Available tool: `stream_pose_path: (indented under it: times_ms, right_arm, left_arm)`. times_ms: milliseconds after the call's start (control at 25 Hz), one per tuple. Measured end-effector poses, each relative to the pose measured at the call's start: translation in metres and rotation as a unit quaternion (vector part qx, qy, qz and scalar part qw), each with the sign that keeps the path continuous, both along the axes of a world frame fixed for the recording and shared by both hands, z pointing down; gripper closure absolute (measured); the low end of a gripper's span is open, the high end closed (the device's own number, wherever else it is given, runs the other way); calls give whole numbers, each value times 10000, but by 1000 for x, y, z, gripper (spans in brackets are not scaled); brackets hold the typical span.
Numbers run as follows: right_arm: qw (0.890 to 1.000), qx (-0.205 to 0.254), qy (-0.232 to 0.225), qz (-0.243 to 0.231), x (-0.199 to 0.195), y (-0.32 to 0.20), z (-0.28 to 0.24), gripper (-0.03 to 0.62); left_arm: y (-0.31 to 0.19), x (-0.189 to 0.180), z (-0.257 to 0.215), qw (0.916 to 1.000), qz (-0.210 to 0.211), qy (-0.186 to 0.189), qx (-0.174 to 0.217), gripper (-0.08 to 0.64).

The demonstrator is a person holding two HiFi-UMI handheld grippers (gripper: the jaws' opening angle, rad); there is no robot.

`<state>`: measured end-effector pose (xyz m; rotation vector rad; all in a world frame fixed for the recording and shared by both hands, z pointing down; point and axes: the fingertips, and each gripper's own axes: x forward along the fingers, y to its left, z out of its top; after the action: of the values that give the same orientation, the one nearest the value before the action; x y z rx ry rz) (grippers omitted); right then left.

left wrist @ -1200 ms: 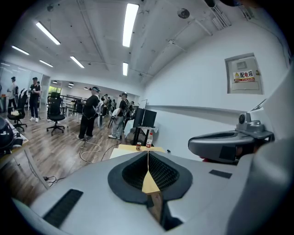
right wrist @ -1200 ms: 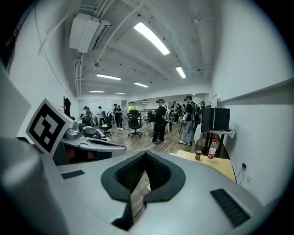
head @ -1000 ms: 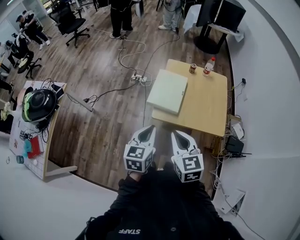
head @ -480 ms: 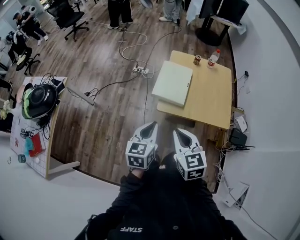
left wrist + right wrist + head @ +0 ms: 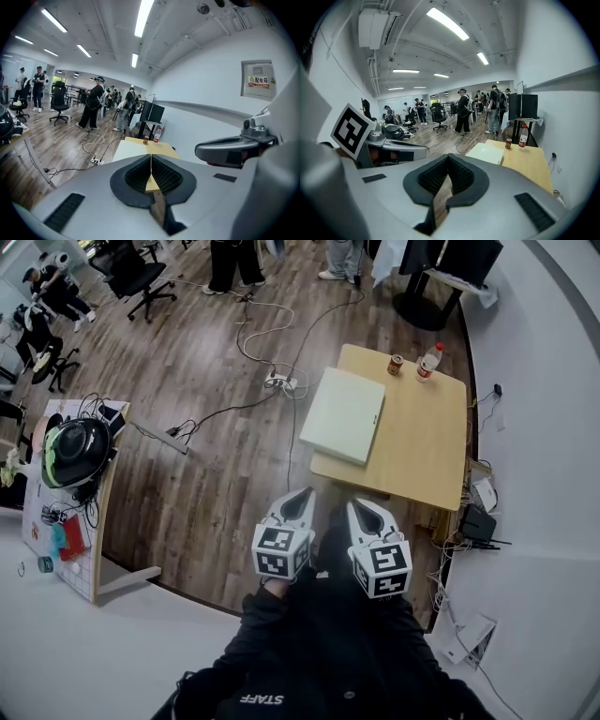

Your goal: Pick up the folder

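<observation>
A light wooden worktop (image 5: 422, 446) stands at the right, close to the pale wall. On its far edge a small red-brown drink can (image 5: 396, 364) stands upright just left of a clear plastic bottle with a red cap (image 5: 427, 362), near it but apart. A white power strip (image 5: 279, 383) with trailing cables lies on the brown plank floor (image 5: 206, 474) off the worktop's far left corner. At the left, a glossy black helmet (image 5: 77, 451) rests on a cluttered white table (image 5: 56, 563). A black wheeled office chair (image 5: 141, 282) and standing people (image 5: 225, 263) are at the far side.
</observation>
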<state>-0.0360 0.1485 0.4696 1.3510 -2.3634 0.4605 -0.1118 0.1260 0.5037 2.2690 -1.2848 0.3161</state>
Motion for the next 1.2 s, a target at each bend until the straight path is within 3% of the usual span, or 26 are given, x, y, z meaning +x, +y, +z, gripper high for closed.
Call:
stream_pose_path:
  times_ms: [240,560,920,1200]
  right_arm:
    - [9992,235,-136,-302,11,-66,-15,571]
    - [9992,247,-250,-202,61,-148,-17,571]
    - [9992,-57,-366,-178,104,-202,1,571]
    - [9982,-272,-526,-74,117,-227,16,571]
  left_arm:
    - [-74,18,-9,9998,-114,-78,163,526]
    - [-154,72,-19,9996,55,-148,244,526]
    - [-209,103,-10,9996,-44,-289,60,526]
    - [-230,103,8,9993,-126,-329,-138,526]
